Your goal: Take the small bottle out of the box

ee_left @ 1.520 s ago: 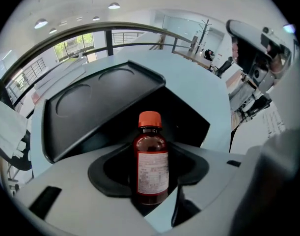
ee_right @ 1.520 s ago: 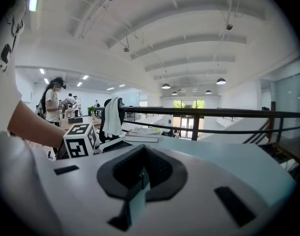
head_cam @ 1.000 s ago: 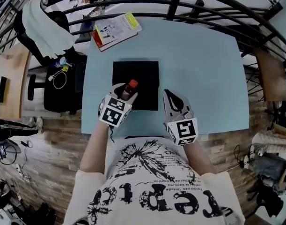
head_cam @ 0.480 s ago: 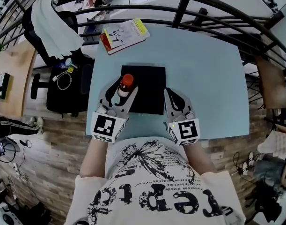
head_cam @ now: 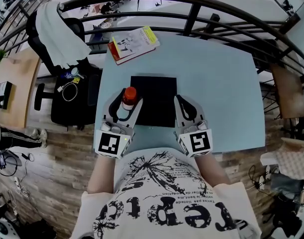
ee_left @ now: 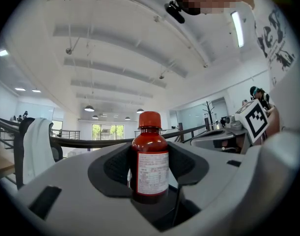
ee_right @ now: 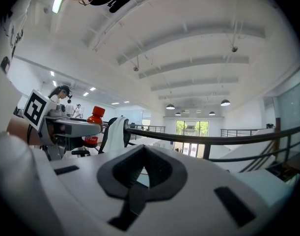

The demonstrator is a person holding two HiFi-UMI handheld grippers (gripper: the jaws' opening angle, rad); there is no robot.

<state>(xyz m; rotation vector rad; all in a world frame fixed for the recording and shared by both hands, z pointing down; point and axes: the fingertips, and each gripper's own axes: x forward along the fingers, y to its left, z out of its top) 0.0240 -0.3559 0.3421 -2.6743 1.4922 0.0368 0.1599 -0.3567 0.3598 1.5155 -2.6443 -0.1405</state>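
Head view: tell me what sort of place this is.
Probably an open-plan office or lab on a raised gallery. A black railing curves behind the table, a chair draped with a cloth stands beside it, and lamps hang in a large hall beyond.

Red-capped brown bottle (ee_left: 149,167), black box (head_cam: 159,91), lt-blue table (head_cam: 221,83).

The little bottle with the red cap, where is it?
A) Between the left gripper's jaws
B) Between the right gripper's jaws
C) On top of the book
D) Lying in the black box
A: the left gripper view shows the small bottle standing upright, clamped between the pads of the left gripper, while the right gripper has nothing between its jaws.
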